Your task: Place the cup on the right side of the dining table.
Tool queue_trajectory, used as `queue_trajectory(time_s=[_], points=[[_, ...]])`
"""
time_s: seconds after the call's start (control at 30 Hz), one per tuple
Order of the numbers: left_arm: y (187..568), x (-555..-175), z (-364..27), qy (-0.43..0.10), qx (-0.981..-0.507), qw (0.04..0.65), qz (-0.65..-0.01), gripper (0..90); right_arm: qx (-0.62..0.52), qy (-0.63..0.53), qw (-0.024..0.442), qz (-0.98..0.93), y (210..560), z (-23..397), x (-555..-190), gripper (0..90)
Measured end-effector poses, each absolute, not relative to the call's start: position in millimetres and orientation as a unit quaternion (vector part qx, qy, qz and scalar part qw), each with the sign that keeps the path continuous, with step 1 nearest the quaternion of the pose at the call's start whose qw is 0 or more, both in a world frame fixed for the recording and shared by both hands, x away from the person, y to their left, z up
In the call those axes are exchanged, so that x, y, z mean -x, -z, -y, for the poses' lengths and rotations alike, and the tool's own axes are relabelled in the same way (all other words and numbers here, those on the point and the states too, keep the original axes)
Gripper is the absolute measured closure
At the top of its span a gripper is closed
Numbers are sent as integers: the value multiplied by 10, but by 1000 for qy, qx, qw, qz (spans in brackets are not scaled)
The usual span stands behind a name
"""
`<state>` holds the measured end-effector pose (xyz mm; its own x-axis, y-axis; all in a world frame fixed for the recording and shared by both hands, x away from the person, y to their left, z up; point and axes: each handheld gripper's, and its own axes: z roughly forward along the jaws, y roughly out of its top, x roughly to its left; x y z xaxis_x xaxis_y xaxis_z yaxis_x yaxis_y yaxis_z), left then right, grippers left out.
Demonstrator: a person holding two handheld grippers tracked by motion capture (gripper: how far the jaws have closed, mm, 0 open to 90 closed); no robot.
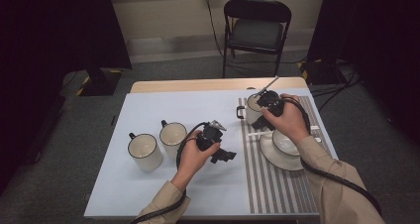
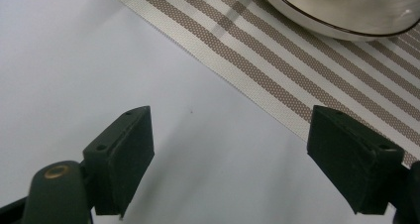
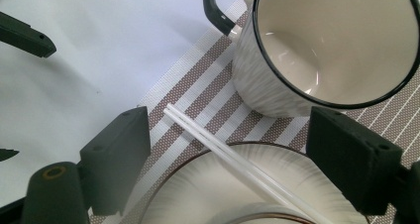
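A person sits at a pale blue surface [image 1: 148, 194] with a gripper in each hand. The landmark is a striped placemat [image 1: 277, 184] on its right side. On the mat sit a white plate [image 1: 272, 157] with a bowl [image 1: 286, 143] in it, and beyond the plate a dark-rimmed white mug [image 1: 251, 110], its handle turned towards the mat's left edge. A pair of white chopsticks [image 3: 223, 152] lies slanted across the plate's rim, one end resting on the mat.

The right gripper [image 1: 270, 102] hangs over the far part of the mat, above the mug and plate. Its jaws are spread wide and hold nothing; in the right gripper view the chopsticks lie between them, with the mug just beyond, so it seems lined up to pick up the chopsticks.

The left gripper [image 1: 224, 156] is low over bare surface just off the mat's left edge, jaws also released and empty, probably waiting out of the way.

Two more mugs [image 1: 158, 145] stand side by side well left of the mat, handles pointing away from the person.
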<state>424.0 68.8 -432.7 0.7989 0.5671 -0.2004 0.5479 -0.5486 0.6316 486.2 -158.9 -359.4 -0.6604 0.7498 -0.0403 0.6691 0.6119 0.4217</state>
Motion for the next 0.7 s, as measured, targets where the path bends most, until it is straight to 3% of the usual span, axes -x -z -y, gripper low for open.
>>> queue_trajectory(time_s=[0.7], points=[[4367, -4118, -863, -10, -880, 353, -316, 179, -388, -193, 104, -895, 3580, 1540, -4755, 169]])
